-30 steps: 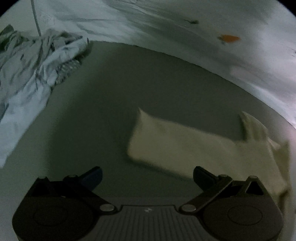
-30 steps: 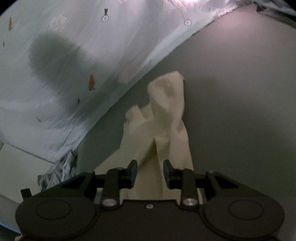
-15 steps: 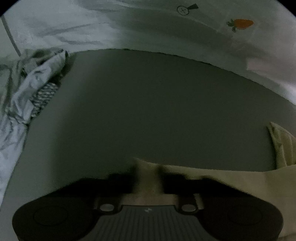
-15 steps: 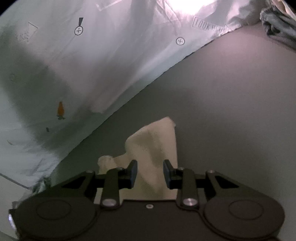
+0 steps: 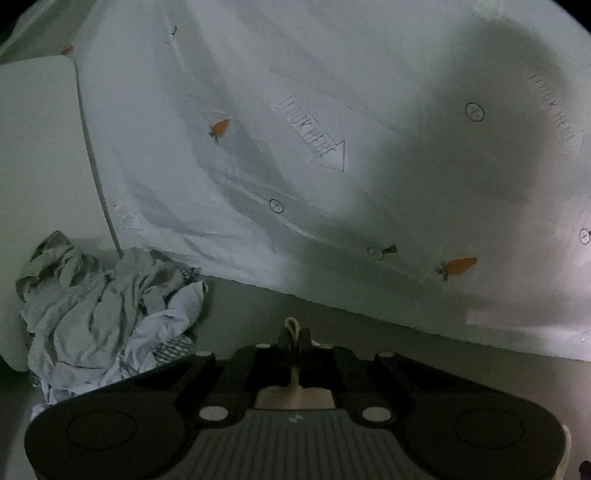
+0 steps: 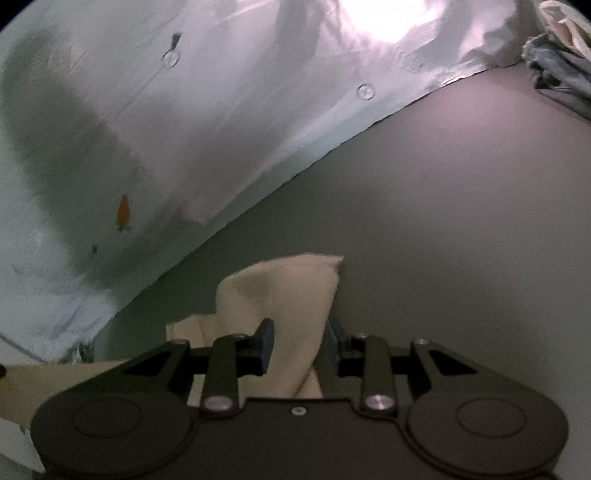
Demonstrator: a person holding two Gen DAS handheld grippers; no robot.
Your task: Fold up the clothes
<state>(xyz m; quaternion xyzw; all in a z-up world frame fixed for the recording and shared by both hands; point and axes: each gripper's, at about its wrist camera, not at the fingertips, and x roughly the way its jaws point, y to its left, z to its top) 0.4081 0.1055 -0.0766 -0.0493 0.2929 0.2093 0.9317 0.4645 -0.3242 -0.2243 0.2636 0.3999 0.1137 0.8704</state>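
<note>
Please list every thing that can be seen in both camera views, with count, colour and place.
cream cloth: one, cream, on the grey surface, held by both grippers.
pile of clothes: one, grey and pale blue, crumpled at the far edge of the surface.
printed sheet: one, white with orange carrots, behind the surface.
grey surface: one, grey, under everything.
left gripper: one, black, shut on a cloth edge.
right gripper: one, black, around a cloth bunch.

Dim room, low light. Dark grey surface (image 6: 461, 229) in front. Behind it, pale printed sheet (image 5: 332, 110) as backdrop: orange carrots (image 5: 458, 266), crosshair circles, "LOOK HERE" arrows (image 5: 314, 134). Bright glare patch (image 6: 388, 14) on the sheet's upper part. White panel (image 5: 37, 147) at left.
</note>
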